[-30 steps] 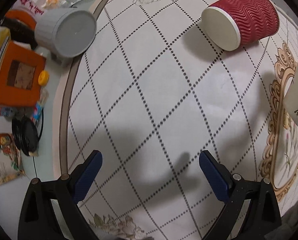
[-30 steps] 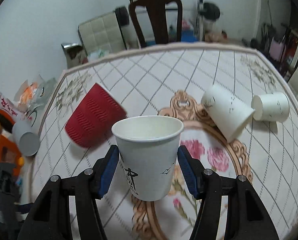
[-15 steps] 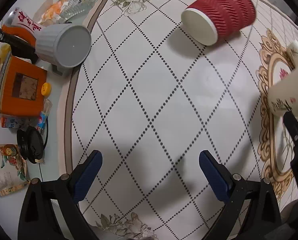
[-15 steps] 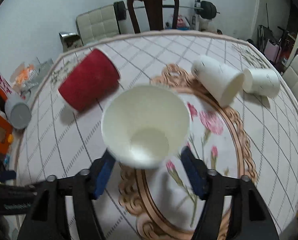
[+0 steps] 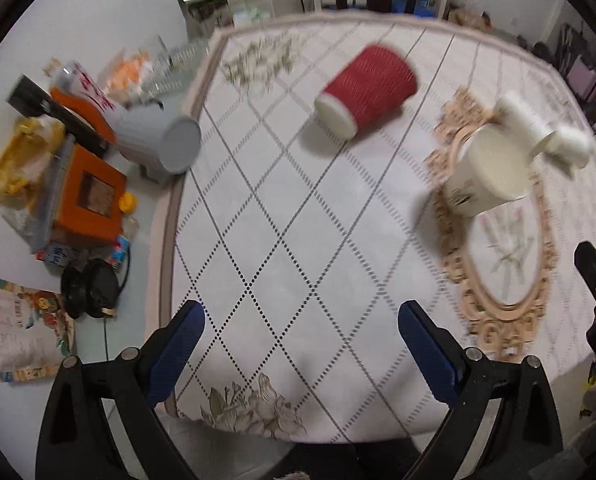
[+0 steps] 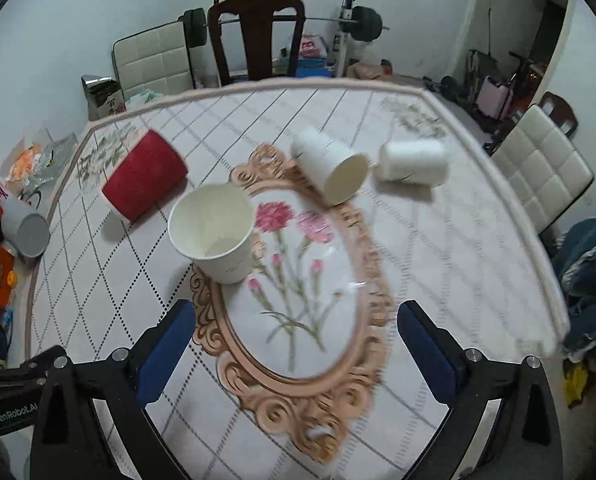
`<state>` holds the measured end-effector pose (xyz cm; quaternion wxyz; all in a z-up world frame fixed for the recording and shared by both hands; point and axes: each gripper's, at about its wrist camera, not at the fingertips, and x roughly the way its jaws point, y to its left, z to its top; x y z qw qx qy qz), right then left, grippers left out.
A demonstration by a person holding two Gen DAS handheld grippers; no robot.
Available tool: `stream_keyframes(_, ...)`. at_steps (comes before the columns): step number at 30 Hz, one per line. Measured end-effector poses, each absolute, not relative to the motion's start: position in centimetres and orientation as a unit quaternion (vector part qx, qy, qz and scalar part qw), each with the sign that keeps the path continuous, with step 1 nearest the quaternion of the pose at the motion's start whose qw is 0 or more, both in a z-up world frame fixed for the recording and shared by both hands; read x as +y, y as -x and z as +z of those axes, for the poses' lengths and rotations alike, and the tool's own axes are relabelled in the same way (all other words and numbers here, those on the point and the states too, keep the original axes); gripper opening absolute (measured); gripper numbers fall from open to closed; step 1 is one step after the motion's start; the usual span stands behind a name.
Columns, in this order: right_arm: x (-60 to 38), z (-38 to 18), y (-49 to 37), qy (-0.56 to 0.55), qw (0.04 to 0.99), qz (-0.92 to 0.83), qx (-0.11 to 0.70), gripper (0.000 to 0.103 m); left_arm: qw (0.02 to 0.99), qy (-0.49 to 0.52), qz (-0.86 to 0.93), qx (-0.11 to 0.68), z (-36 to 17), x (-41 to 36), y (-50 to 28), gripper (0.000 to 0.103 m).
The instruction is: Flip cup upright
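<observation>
Cup upright, three cups lying: one red, two white, both grippers' jaws open.

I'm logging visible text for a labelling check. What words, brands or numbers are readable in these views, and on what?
"GenRobot.A", cut off at the frame edge: on the black body of the left gripper, seen from the right wrist.
Dark print on the upright white paper cup: too blurred to read.
Red characters on the white packet beside the table: unreadable.
Illustrated leaflet: print too small.
</observation>
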<state>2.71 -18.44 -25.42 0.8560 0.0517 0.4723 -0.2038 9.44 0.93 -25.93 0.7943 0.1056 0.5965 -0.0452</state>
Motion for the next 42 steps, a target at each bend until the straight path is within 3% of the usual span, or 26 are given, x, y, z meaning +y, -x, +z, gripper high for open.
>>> stream_keyframes(16,-18.4,-7.1,7.9,-0.029,0.883,-0.176,0.434,0.102,0.884,-0.07,-0.047,0.46,-8.5,0.4,0.3,0.099)
stream_keyframes(29,-16.7,0.7,13.8,-0.012,0.903,-0.156,0.401,0.102,0.898,-0.048,-0.048,0.434,-3.0,1.0,5.3,0.099)
stream_keyframes(42,-15.8,1.5,14.8,-0.012,0.904,-0.139,0.404,0.103,0.898,-0.041,-0.032,0.436,-2.6,1.6,6.6,0.099)
